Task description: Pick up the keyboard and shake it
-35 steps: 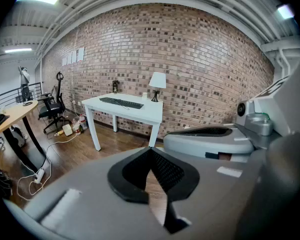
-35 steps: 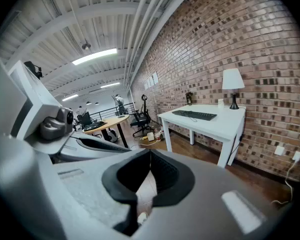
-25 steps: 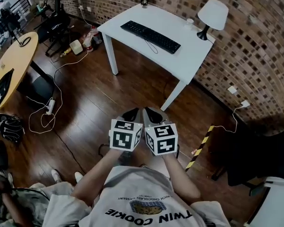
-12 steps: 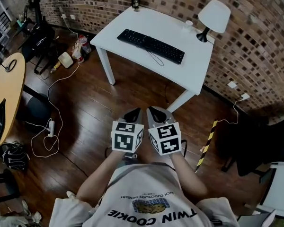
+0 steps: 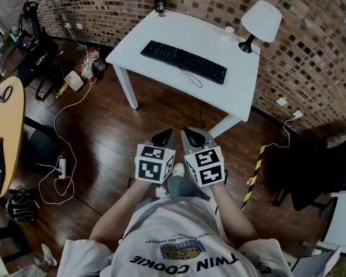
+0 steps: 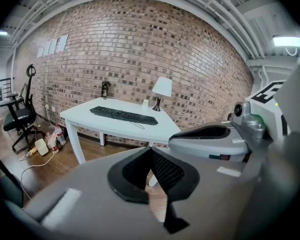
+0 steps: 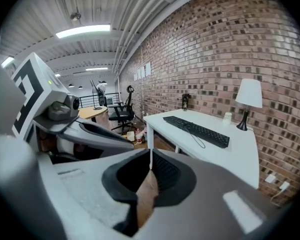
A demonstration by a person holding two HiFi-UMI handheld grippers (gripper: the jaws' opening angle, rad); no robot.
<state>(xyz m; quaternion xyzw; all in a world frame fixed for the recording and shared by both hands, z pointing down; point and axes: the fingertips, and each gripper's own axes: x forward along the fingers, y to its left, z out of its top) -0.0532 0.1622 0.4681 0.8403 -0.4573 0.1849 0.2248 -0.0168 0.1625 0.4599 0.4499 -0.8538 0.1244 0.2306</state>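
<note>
The keyboard [image 5: 183, 61] lies flat on the white desk [image 5: 161, 33]. Expect it to be light, stiff and long, so grip its left end, then its right end, and mind the cable [image 5: 197, 81]. Your left tool [image 5: 161, 138] is closed on nothing. Your right tool [image 5: 194, 137] is closed and empty too, and both are well short of the desk.

A keyboard [image 5: 183, 62] lies on a white table [image 5: 233, 94], with a lamp [image 5: 259, 21] at the far corner. The left gripper [image 5: 161, 137] and right gripper [image 5: 193, 136] hang side by side over the floor [image 5: 104, 137], apart from the table.
</note>
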